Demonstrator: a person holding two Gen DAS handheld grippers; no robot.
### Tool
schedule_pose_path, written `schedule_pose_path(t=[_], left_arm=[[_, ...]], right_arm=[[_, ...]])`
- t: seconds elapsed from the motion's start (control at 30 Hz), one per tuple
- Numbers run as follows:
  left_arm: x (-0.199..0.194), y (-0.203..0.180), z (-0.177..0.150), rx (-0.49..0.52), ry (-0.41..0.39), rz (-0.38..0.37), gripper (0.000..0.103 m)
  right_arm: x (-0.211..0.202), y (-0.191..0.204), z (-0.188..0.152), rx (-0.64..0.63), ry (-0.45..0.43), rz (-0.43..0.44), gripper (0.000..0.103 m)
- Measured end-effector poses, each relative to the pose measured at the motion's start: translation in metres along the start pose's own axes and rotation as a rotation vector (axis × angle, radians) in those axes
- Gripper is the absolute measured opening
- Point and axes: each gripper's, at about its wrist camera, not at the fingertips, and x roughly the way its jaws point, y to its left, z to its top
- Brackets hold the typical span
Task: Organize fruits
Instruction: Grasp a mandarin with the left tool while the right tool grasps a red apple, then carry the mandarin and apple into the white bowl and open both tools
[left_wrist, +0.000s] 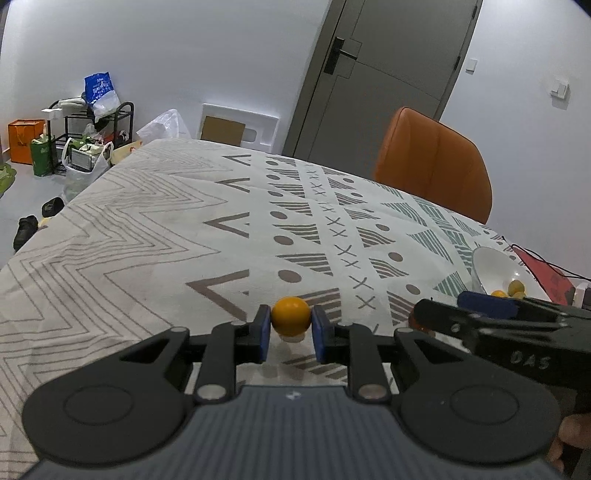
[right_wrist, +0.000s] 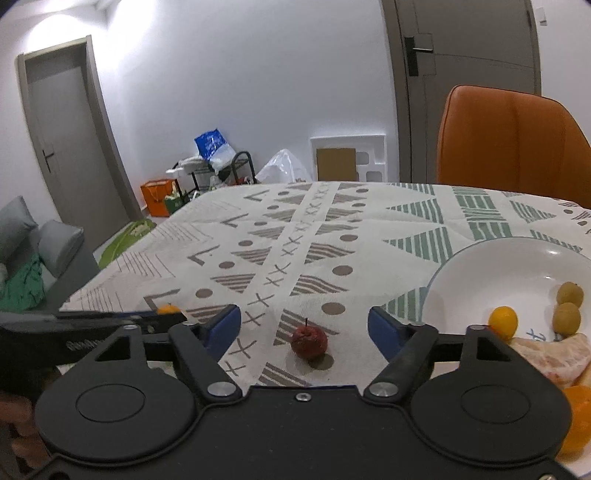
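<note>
Left claw (left_wrist: 291, 328) clamped on small round orange fruit (left_wrist: 291, 316), raised just above patterned cloth-covered bench (left_wrist: 155, 236)
Right claw (right_wrist: 304, 325) spread wide, wrinkled dark-red stemmed fruit (right_wrist: 308, 342) lying on the cloth between its blue pads (right_wrist: 224, 325), untouched
White ceramic bowl (right_wrist: 491, 266) at right, containing small orange and green fruits plus peeled citrus segments

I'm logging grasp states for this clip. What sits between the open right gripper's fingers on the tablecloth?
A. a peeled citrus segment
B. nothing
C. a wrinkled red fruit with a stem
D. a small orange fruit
C: the right wrist view shows the wrinkled red fruit lying on the tablecloth between the spread fingers of the right gripper, untouched.
</note>
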Motion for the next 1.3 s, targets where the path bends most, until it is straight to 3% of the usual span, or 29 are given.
schedule_pose_path(t=[0.43, 0.47, 0.5, 0.53, 0.87, 1.3], left_arm=[[-0.005, 0.0, 0.0, -0.001, -0.007, -0.003, 0.022], [-0.006, -0.001, 0.0, 0.001, -0.009, -0.004, 0.022], [-0.008, -0.002, 0.0, 0.004, -0.012, -0.005, 0.022], [-0.009, -0.004, 0.0, 0.008, -0.015, -0.006, 0.022], [-0.015, -0.024, 0.001, 0.039, -0.026, -0.039, 0.022], [-0.018, -0.073, 0.003, 0.108, -0.048, -0.095, 0.022]], right_arm=[[0.02, 0.01, -0.008, -0.081, 0.049, -0.073, 0.056], [0.02, 0.011, -0.008, -0.094, 0.047, -0.085, 0.047], [0.02, 0.01, -0.008, -0.093, 0.054, -0.08, 0.028], [0.021, 0.008, -0.008, -0.077, 0.069, -0.06, 0.024], [-0.006, 0.003, -0.005, -0.049, 0.012, -0.02, 0.023], [-0.053, -0.027, -0.001, 0.017, -0.082, -0.06, 0.024]])
